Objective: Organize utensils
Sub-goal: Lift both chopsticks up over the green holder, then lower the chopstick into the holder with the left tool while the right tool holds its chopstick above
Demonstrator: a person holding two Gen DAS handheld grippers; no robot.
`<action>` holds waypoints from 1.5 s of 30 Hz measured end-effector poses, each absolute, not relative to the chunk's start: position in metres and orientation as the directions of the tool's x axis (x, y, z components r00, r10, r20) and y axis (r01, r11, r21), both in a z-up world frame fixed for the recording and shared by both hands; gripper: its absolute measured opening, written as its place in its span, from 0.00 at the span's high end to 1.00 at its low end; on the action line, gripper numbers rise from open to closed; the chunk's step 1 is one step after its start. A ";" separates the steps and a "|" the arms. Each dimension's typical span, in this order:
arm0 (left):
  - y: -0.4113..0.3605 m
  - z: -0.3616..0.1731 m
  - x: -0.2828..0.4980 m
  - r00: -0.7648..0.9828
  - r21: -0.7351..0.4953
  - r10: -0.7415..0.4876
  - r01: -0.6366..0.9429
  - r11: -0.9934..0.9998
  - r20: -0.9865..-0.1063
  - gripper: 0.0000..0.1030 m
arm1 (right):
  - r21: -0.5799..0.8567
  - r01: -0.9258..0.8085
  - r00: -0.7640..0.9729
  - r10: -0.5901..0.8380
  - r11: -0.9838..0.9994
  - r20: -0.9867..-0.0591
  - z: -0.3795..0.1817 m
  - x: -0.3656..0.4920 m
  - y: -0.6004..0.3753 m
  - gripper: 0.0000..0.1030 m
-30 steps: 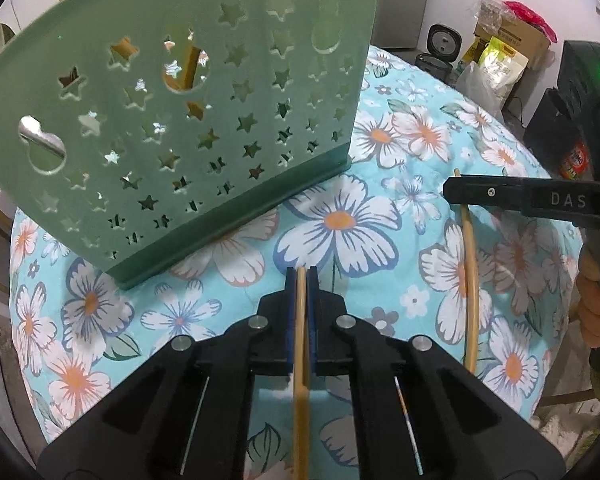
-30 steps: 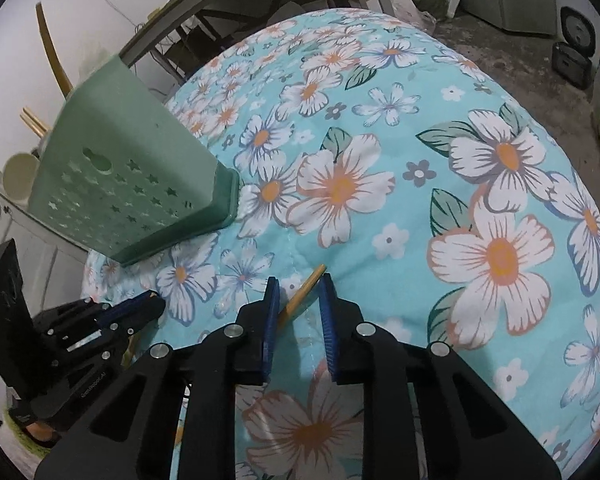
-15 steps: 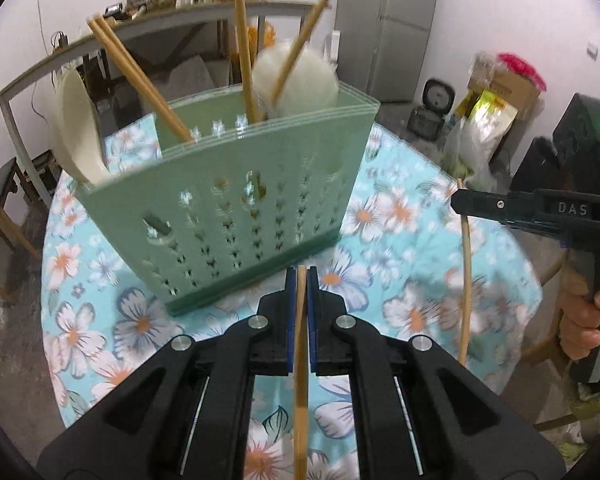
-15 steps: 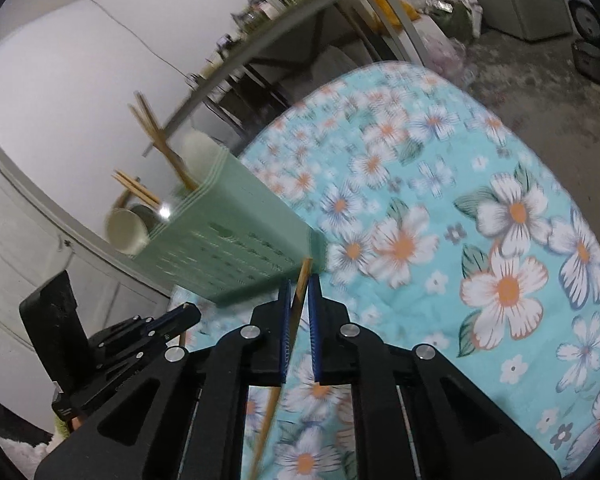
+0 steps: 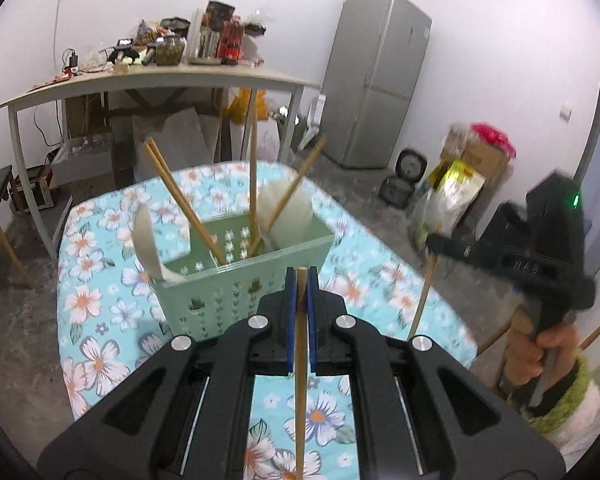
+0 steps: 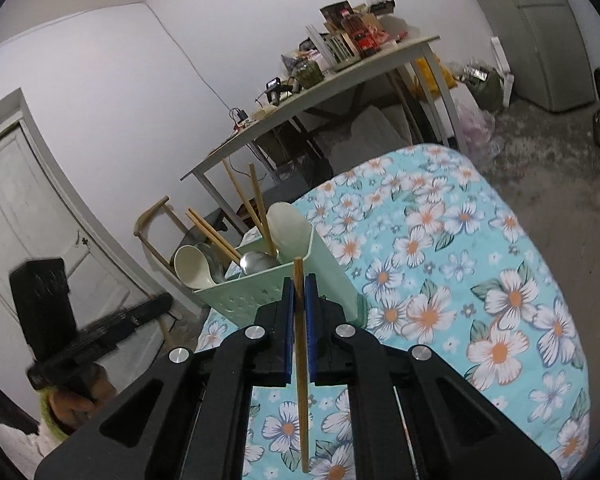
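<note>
A green perforated utensil basket (image 5: pixel 236 288) (image 6: pixel 244 300) stands on the floral-clothed table (image 5: pixel 100 280) (image 6: pixel 480 280), holding several wooden chopsticks (image 5: pixel 188 204), white spoons (image 6: pixel 194 266) and a metal spoon (image 6: pixel 254 262). My left gripper (image 5: pixel 299 280) is shut on a wooden chopstick (image 5: pixel 300 380), raised above the table just in front of the basket. My right gripper (image 6: pixel 299 288) is shut on another wooden chopstick (image 6: pixel 302 380), also raised near the basket. The right gripper also shows in the left wrist view (image 5: pixel 452 246), its chopstick (image 5: pixel 422 300) hanging down.
A long grey table (image 5: pixel 160 80) with jars and clutter stands behind. A grey fridge (image 5: pixel 376 80) is at the back right, with bags and boxes (image 5: pixel 460 184) on the floor. A wooden chair (image 6: pixel 156 220) and a white door (image 6: pixel 20 208) are at the left.
Both grippers have risen from the tablecloth with their chopsticks. The right gripper closed on its chopstick. The basket now appears lower, seen from above.
</note>
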State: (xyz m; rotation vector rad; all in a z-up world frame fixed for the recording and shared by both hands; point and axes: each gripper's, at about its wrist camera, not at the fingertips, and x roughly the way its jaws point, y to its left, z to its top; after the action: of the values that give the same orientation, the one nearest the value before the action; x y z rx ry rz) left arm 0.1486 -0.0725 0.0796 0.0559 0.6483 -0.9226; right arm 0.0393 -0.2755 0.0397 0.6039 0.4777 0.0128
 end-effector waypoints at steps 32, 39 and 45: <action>-0.071 0.221 0.194 0.696 -0.116 -0.704 0.695 0.710 -0.140 0.96 | 0.565 0.148 0.883 0.148 0.812 -0.445 0.031 0.042 -0.287 0.94; -0.089 0.188 0.214 0.694 -0.126 -0.704 0.693 0.710 -0.150 0.96 | 0.566 0.160 0.878 0.146 0.809 -0.456 0.029 0.045 -0.292 0.94; -0.101 0.162 0.232 0.699 -0.133 -0.691 0.679 0.722 -0.183 0.96 | 0.563 0.166 0.873 0.145 0.809 -0.465 0.027 0.046 -0.295 0.94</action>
State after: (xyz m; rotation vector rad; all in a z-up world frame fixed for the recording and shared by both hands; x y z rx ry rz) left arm 0.2325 -0.1011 0.1617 -0.0564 0.2269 -0.7634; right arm 0.0464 -0.2946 0.0269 0.6350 0.5175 -0.0118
